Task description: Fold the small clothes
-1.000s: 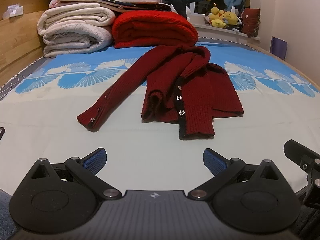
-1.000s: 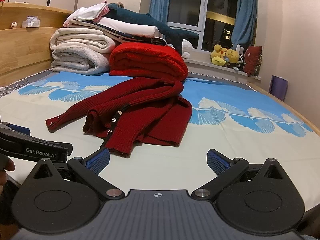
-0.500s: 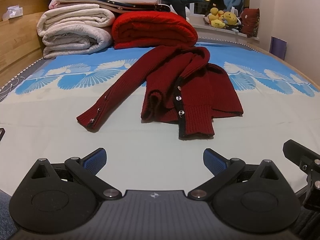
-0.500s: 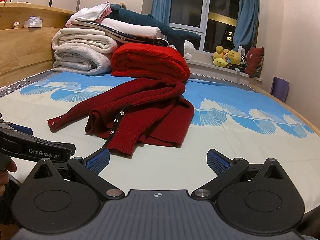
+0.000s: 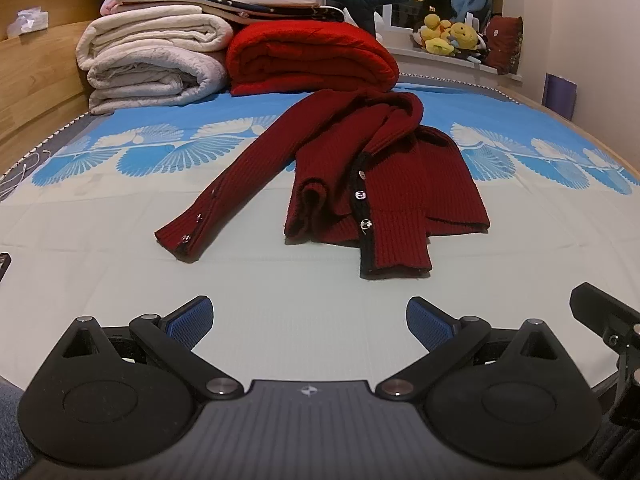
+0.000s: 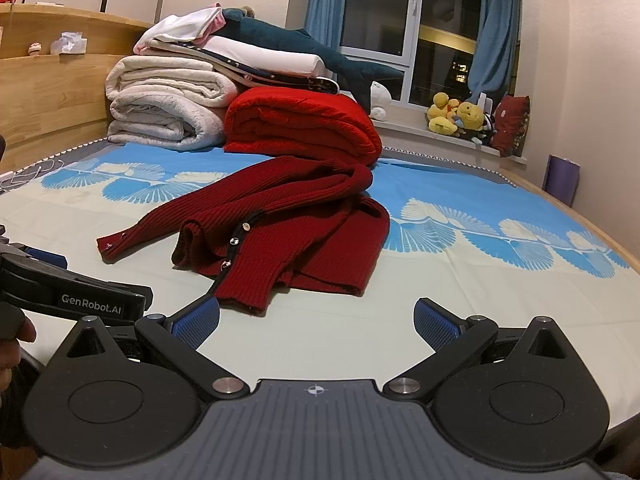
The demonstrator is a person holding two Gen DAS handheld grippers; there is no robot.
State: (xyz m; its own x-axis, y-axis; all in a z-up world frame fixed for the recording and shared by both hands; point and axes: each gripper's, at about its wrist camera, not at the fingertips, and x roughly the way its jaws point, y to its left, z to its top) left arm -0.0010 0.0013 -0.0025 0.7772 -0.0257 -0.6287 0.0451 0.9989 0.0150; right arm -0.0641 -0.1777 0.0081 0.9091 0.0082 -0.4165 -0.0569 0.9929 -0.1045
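Lying crumpled on bed (image 5: 320, 288): red cardigan (image 5: 372, 176); both hand-held grippers agape, apart.

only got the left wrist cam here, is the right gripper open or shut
Observer: Open. The right wrist view shows the right gripper with its blue pads wide apart and only bedsheet between them.
Operator: how near the cardigan is it
Observer: Its left pad appears just short of the dark red cardigan's near hem corner. I cannot tell whether they touch.
Operator: anything around my left gripper i'm missing
Observer: The person's left hand shows at the frame's left edge, below the left gripper body.
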